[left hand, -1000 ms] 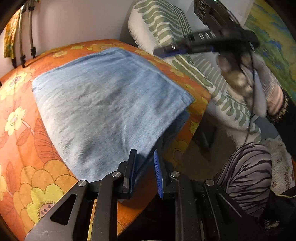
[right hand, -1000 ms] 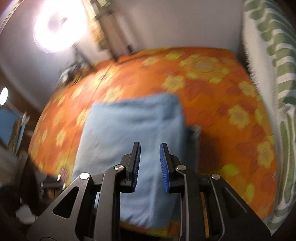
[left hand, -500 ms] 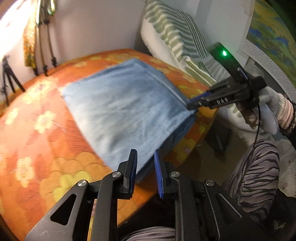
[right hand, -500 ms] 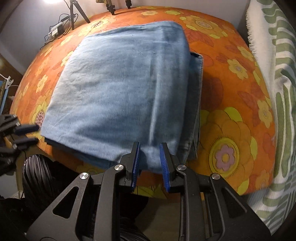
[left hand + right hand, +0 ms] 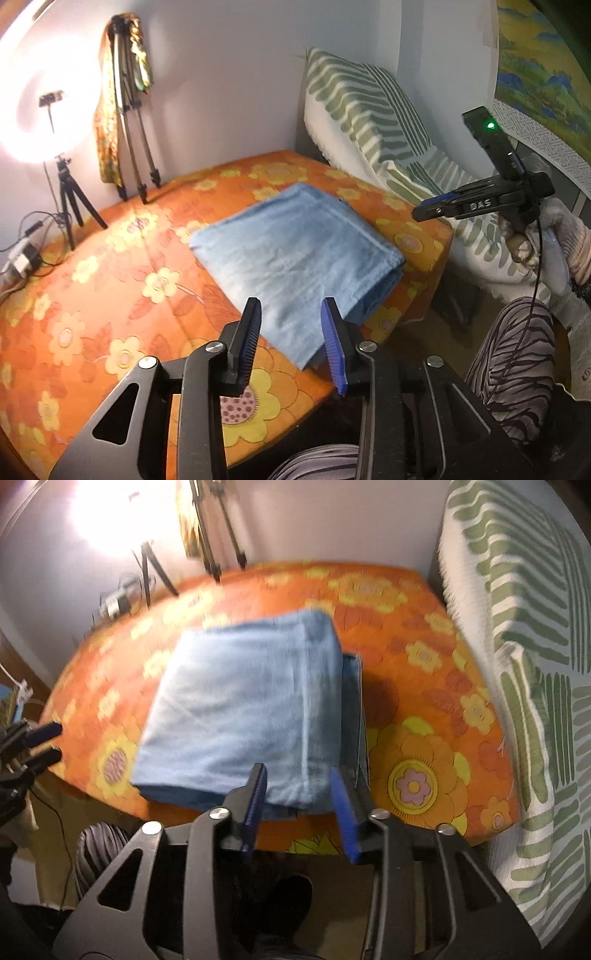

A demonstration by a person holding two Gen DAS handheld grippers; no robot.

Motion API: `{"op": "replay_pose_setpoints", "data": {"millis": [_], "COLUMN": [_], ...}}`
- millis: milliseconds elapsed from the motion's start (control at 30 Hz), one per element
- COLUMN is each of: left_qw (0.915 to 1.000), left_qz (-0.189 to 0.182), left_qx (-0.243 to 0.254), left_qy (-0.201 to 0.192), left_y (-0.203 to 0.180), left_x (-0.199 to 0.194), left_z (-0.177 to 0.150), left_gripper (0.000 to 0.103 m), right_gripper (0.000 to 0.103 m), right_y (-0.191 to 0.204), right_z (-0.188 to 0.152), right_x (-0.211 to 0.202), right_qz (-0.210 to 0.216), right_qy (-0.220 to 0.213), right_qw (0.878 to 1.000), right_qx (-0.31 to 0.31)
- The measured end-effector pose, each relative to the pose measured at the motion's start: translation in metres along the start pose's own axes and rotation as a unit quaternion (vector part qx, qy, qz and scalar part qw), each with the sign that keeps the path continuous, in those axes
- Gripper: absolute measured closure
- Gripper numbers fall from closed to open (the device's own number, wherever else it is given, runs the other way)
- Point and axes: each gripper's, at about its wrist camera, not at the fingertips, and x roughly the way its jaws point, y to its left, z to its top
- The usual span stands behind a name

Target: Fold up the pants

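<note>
- The blue pants lie folded in a flat stack on the orange flowered bed, near its front edge.
- The left gripper hangs just in front of the stack, jaws wide apart, holding nothing.
- The right gripper hangs over the stack's near edge, also spread wide with nothing in it.
- A green striped cushion leans beside the bed.

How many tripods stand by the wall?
2: a short black tripod carrying the ring light at left, and a taller one draped with a scarf beside it. Others may be out of view.
</note>
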Motion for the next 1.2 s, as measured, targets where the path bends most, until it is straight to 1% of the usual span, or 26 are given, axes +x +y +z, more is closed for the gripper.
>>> {"op": "replay_pose_setpoints", "data": {"millis": [100, 200, 267, 367, 433, 500, 567, 633, 700, 733, 800, 833, 933, 1000, 1100, 1200], "left_qw": [0.9999, 0.9995, 0.999, 0.9981, 0.9974, 0.9962, 0.995, 0.9934, 0.9929, 0.9927, 0.9907, 0.9906, 0.9906, 0.9912, 0.9926, 0.9913], "left_qz": [0.013, 0.028, 0.04, 0.056, 0.064, 0.073, 0.082, 0.09, 0.089, 0.09, 0.111, 0.114, 0.107, 0.095, 0.069, 0.04], "left_qx": [-0.002, -0.005, -0.002, -0.001, -0.01, -0.031, -0.044, -0.058, -0.07, -0.073, -0.067, -0.066, -0.075, -0.08, -0.091, -0.121], "left_qy": [-0.007, -0.014, -0.019, -0.025, -0.031, -0.036, -0.038, -0.041, -0.039, -0.036, -0.04, -0.04, -0.042, -0.045, -0.04, -0.035], "left_y": [0.006, 0.012, 0.017, 0.028, 0.041, 0.063, 0.08, 0.099, 0.111, 0.117, 0.122, 0.123, 0.123, 0.119, 0.113, 0.11], "left_x": [-0.008, -0.015, -0.021, -0.035, -0.046, -0.062, -0.076, -0.092, -0.104, -0.109, -0.118, -0.12, -0.117, -0.109, -0.086, -0.063], "left_z": [0.003, 0.007, 0.009, 0.014, 0.021, 0.033, 0.045, 0.063, 0.078, 0.087, 0.105, 0.112, 0.124, 0.124, 0.112, 0.095], "left_gripper": [0.067, 0.066, 0.065, 0.061, 0.058, 0.053, 0.05, 0.046, 0.039, 0.039, 0.039, 0.039, 0.039, 0.039, 0.039, 0.039], "right_gripper": [0.06, 0.052, 0.051, 0.049, 0.042, 0.038, 0.031, 0.018, 0.015, 0.015, 0.014, 0.014, 0.007, 0.007, 0.007, 0.006], "right_y": [0.005, 0.008, 0.009, 0.01, 0.009, 0.008, 0.008, 0.008, 0.006, 0.005, 0.003, 0.002, 0.0, -0.003, -0.011, -0.023], "right_z": [0.004, 0.003, 0.003, 0.001, -0.001, -0.003, -0.006, -0.009, -0.011, -0.012, -0.012, -0.013, -0.013, -0.012, -0.01, -0.006], "right_x": [-0.013, -0.026, -0.033, -0.04, -0.046, -0.054, -0.063, -0.07, -0.075, -0.077, -0.08, -0.08, -0.078, -0.074, -0.067, -0.056], "right_qz": [0.003, 0.008, 0.011, 0.016, 0.015, 0.017, 0.016, 0.017, 0.019, 0.02, 0.022, 0.022, 0.016, 0.016, 0.015, 0.013], "right_qy": [-0.024, -0.048, -0.067, -0.086, -0.103, -0.122, -0.139, -0.154, -0.167, -0.171, -0.176, -0.179, -0.183, -0.185, -0.182, -0.174], "right_qw": [1.0, 0.999, 0.997, 0.995, 0.993, 0.99, 0.987, 0.984, 0.982, 0.981, 0.98, 0.979, 0.979, 0.979, 0.979, 0.979], "right_qx": [0.008, 0.02, 0.029, 0.045, 0.057, 0.069, 0.078, 0.084, 0.088, 0.09, 0.092, 0.092, 0.09, 0.089, 0.093, 0.102]}}
